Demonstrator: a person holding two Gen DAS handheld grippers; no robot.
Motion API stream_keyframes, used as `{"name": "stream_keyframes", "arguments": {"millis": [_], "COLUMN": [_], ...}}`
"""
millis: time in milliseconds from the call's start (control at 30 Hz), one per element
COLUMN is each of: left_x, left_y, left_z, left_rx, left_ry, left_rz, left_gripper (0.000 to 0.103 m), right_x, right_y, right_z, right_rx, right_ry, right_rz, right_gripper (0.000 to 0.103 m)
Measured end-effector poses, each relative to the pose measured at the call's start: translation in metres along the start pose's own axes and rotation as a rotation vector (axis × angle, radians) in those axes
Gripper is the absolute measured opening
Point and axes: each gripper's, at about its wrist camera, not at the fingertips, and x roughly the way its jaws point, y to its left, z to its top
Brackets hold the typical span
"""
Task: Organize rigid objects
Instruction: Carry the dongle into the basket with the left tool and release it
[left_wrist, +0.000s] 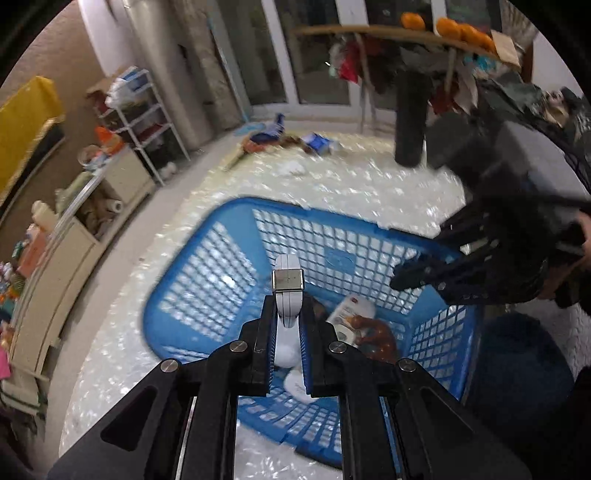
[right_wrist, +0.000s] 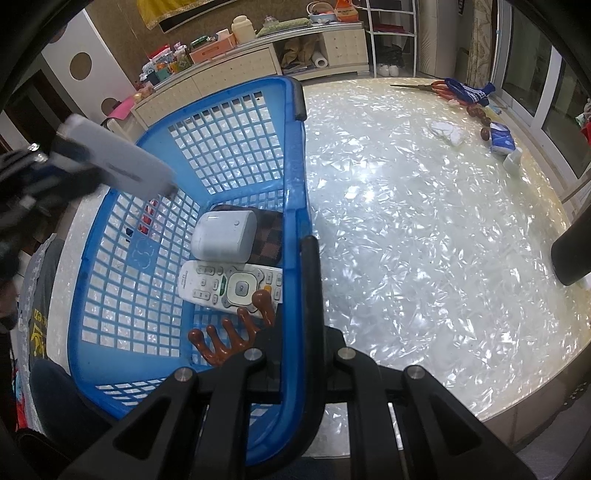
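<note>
Left gripper (left_wrist: 288, 317) fingers pinching a white device (left_wrist: 287, 295), held above the blue basket (left_wrist: 207, 280) on the desk (right_wrist: 424, 229). Right gripper (right_wrist: 295, 295) fingers clamped on that basket's rim. Inside the basket: remote (right_wrist: 229, 286), white case (right_wrist: 225, 236), brown claw clip (right_wrist: 236, 332).

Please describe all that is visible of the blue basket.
The blue basket looks like plastic, with lattice walls and floor and a solid rim. It stands on the pearly table. Inside lie a white remote, a white case and a brown claw clip. The right gripper jaws close on its rim.
</note>
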Motion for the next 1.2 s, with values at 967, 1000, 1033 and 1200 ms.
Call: {"name": "stream_keyframes", "arguments": {"millis": [967, 1000, 1033, 1200], "left_x": [0.091, 0.090, 0.089, 0.084], "left_y": [-0.006, -0.006, -0.005, -0.003], "left_z": [0.009, 0.009, 0.010, 0.011], "left_rx": [0.088, 0.086, 0.081, 0.079], "left_ry": [0.208, 0.207, 0.206, 0.188], "left_rz": [-0.174, -0.173, -0.173, -0.165], "left_gripper": [0.031, 0.043, 0.049, 0.080], "right_x": [0.001, 0.001, 0.000, 0.000], "right_y": [-0.001, -0.001, -0.001, -0.002], "right_z": [0.000, 0.000, -0.001, -0.001], "right_rx": [0.017, 0.017, 0.018, 0.019], "right_ry": [-0.011, -0.011, -0.012, -0.013], "right_rz": [0.012, 0.013, 0.013, 0.016], "right_gripper": [0.009, 0.009, 0.009, 0.009]}}
